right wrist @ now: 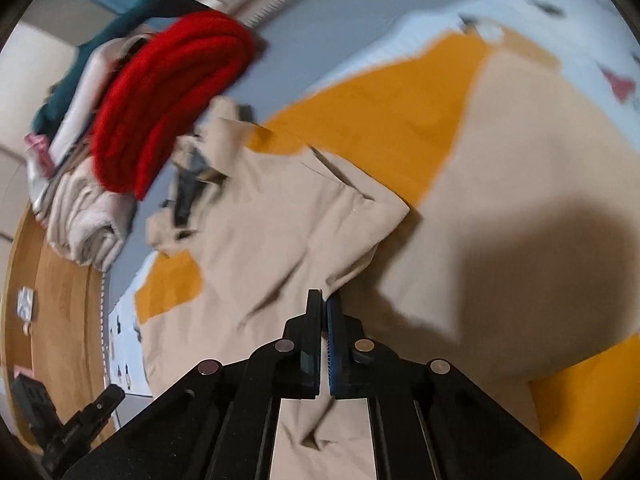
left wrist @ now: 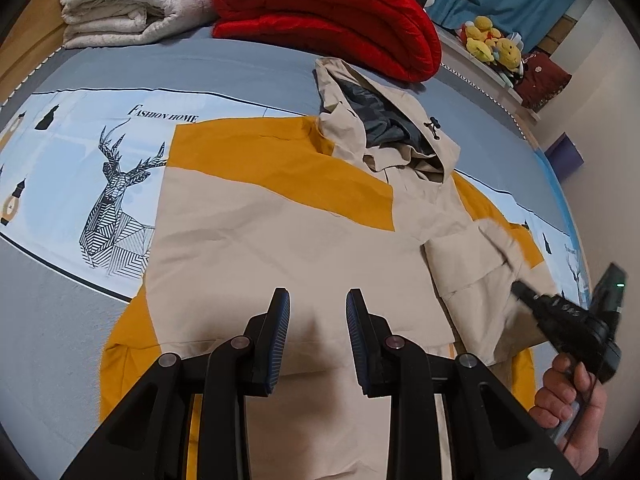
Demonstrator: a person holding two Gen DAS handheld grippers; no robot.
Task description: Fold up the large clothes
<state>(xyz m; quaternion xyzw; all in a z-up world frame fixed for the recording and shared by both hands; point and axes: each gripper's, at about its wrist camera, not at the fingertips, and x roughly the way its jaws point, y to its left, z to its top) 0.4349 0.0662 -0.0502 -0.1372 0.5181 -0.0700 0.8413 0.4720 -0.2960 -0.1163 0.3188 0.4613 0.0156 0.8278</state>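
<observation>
Two black two-finger grippers work over a large beige-and-mustard hooded jacket (left wrist: 280,224) spread flat on a grey-and-light-blue bed sheet printed with a geometric deer (left wrist: 72,168). The left gripper (left wrist: 318,312) hovers with its blue-padded fingers spread apart, nothing between them; the jacket's beige body lies directly beneath and ahead of it, and the hood (left wrist: 384,120), lined in dark grey, sits farther ahead and slightly to the right. To this gripper's right, the right gripper (left wrist: 520,286) reaches in low over the jacket's sleeve (left wrist: 476,276), held by a bare hand (left wrist: 568,396).

From the right wrist view, the right gripper (right wrist: 324,300) has its fingers pressed together on a fold of the beige sleeve fabric (right wrist: 320,232), which rises in a creased ridge ahead of the tips. Mustard panels show ahead and to both sides of it.

Beyond the hood, ahead of the left gripper, lie a folded red quilted blanket (left wrist: 332,12) and, left of that, a folded cream fleece blanket (left wrist: 128,4). Yellow plush toys (left wrist: 492,42) sit far ahead to the right.
</observation>
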